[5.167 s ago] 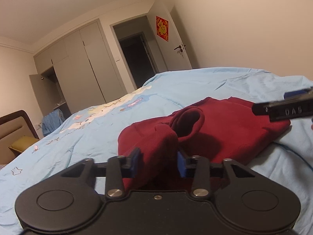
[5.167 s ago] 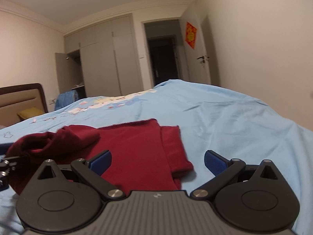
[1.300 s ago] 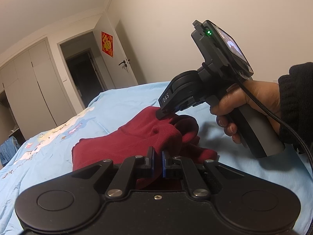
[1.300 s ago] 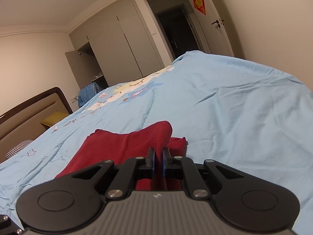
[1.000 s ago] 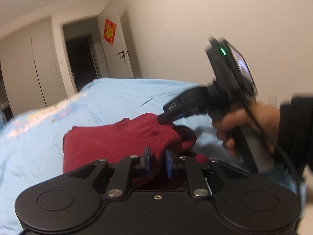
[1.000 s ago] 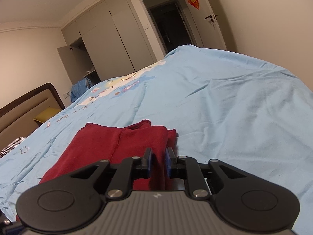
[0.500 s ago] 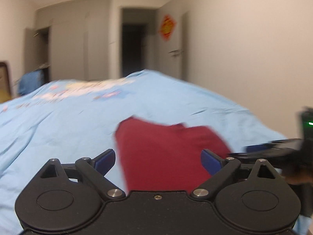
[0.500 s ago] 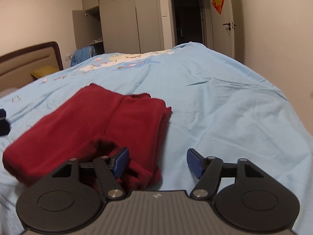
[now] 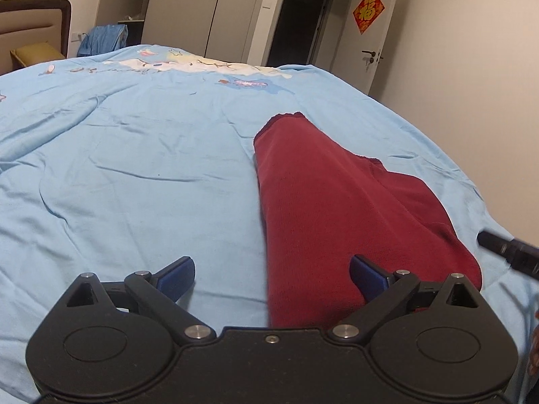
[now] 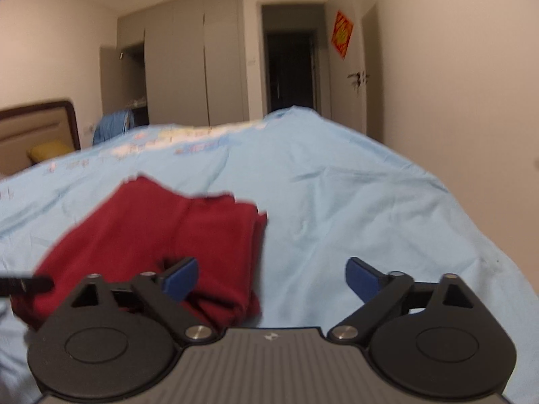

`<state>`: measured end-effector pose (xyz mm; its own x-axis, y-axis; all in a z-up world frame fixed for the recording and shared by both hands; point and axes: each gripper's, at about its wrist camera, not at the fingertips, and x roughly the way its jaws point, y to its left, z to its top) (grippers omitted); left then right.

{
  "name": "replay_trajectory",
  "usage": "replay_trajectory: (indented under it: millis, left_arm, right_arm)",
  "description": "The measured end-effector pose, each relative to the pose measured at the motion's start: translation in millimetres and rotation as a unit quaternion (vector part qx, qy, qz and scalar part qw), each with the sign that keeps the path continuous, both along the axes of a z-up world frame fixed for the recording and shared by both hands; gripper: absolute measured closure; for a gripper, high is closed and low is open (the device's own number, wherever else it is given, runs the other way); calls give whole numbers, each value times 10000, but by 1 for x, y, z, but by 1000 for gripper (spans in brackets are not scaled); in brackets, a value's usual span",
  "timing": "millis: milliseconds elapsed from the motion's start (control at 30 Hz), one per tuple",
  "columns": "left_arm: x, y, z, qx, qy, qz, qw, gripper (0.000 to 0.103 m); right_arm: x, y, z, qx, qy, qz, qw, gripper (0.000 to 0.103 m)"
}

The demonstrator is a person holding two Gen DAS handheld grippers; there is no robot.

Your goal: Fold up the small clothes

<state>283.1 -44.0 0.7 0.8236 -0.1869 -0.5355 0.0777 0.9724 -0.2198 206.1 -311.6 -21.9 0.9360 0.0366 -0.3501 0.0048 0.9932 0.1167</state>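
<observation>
- The red garment (image 9: 337, 202) lies folded flat on the light blue bed cover (image 9: 134, 175), a long shape running away from the camera, narrow at its far end and wider near the cameras.
- In the left wrist view its straight left edge runs down the middle of the picture; its near right corner is rounded and lies just short of a dark tip (image 9: 505, 247) entering from the right edge.
- The left claw (image 9: 273, 274) is spread wide and grips nothing. Its right blue pad (image 9: 365, 276) hangs over the near end of the garment, its left blue pad (image 9: 177, 274) over bare cover, so the garment's left edge falls between the two fingers. Whether the right pad touches the cloth cannot be told.
- In the right wrist view, which is blurred, the red garment (image 10: 161, 235) sits left of centre, with layered folds showing along its right edge and near corner.
- The right claw (image 10: 271, 276) is also spread wide and empty. Its left pad (image 10: 178, 279) is over the garment's near right corner; its right pad (image 10: 363, 279) is over bare cover, well apart from the cloth.
- A dark bar (image 10: 25, 284) pokes in from the left edge beside the garment's near left corner.
- Beyond the bed stand a brown headboard (image 9: 37, 17), grey wardrobe doors (image 9: 209, 10), a dark open doorway (image 9: 299, 23) and a red diamond decoration (image 9: 369, 10) on a door.
</observation>
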Motion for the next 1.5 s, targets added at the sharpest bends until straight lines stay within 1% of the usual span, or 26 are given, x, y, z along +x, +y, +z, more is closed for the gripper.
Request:
replay_trajectory:
  millis: [67,133,200,267,400,433,500,567,633,700,800,900,967,1033,1167,1267,1367,1500]
  left_arm:
    - [-1,-1,-2,19,-20,-7,10000,4]
    - [-1,-2,-3,33,-24,-14,10000,4]
    - [0,-2,-5,9,-11,-18,10000,4]
    - [1,0,-6,-30,3,-36,10000,4]
    - [4,3,-11,-102,25,-71,9999,2]
    - [4,2,-12,-95,37,-87,9999,1]
    - [4,1,-13,-54,24,-119,9999,1]
    - [4,1,-10,-60,11,-140,9999,1]
    - [5,3,-6,-140,24,-152,9998,1]
    - [8,6,0,-245,8,-117,9996,1]
    - [20,8,9,-281,-88,11,9996,1]
    - [44,7,20,-147,-169,203,9995,1]
    - [61,6,24,-44,-296,246,9992,1]
    - [81,3,26,63,-317,281,9991,1]
    - [110,-3,11,256,-90,270,9993,1]
    - [116,-3,-7,293,66,272,9992,0]
    - [113,1,-17,187,-39,267,9995,0]
    - [109,0,-22,223,-186,271,9992,0]
  right_arm:
    - [3,7,7,164,-160,83,9997,0]
    - [13,18,9,166,-137,215,9995,0]
    - [21,32,4,78,-52,302,9995,0]
    - [28,42,-5,-20,80,340,9994,0]
    - [33,50,-32,-398,408,43,9984,0]
    - [31,49,-38,-385,420,35,9984,0]
    - [26,46,-46,-308,384,-37,9988,0]
    - [21,48,-48,-408,286,-111,9987,0]
    - [18,52,-50,-517,197,-165,9983,0]
    - [17,54,-52,-525,138,-179,9984,0]
    - [18,48,-54,-308,129,-150,9993,0]
    - [18,42,-55,-180,122,-112,9997,0]
    - [19,40,-57,-154,89,-103,9998,0]
    - [18,39,-58,-129,44,-93,9999,0]
    - [15,38,-61,-76,-39,-73,9999,0]
    - [15,38,-63,-89,-75,-77,9999,0]
    - [14,39,-65,-95,-106,-84,9999,0]
    - [13,41,-66,-105,-137,-103,9998,0]
